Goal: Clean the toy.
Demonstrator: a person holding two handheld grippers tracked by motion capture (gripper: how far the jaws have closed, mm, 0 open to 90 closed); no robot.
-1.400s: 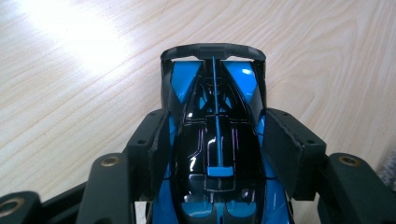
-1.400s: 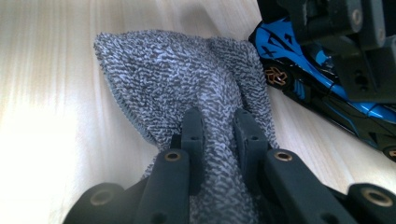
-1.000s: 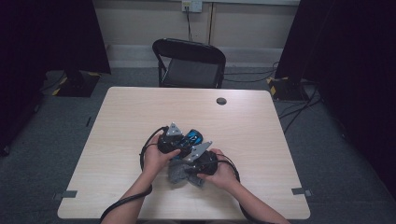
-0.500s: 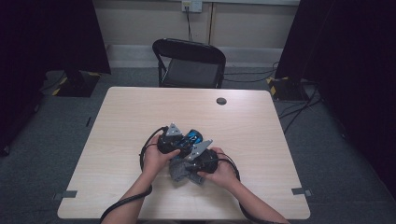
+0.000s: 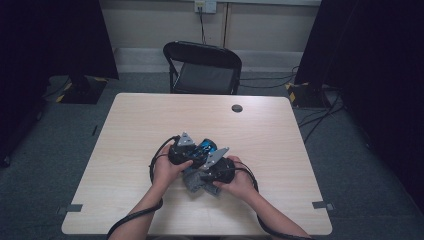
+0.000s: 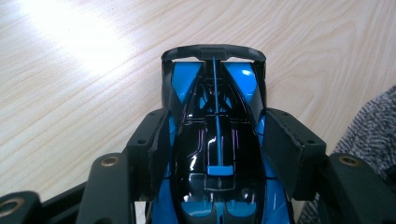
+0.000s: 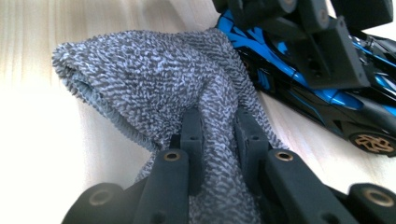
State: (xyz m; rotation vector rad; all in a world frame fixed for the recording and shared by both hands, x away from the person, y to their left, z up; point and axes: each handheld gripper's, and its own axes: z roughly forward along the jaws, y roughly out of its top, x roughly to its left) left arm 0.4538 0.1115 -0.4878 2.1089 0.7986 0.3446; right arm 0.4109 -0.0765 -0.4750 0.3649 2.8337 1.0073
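A blue and black toy race car [image 6: 217, 93] lies on the wooden table [image 5: 280, 135], and my left gripper [image 6: 217, 140] is shut on it, one pad pressed against each flank. My right gripper [image 7: 218, 126] is shut on a bunched grey knitted cloth [image 7: 154, 79] that rests against the car's side [image 7: 327, 93]. From above, both hands meet at the table's middle: the left gripper [image 5: 182, 152] over the car [image 5: 205, 146], the right gripper [image 5: 218, 167] over the cloth [image 5: 192, 182].
A small black round disc [image 5: 237, 108] lies near the table's far edge. A black folding chair [image 5: 202, 67] stands behind the table. Dark curtains hang at both sides, and cables run over the floor at the right.
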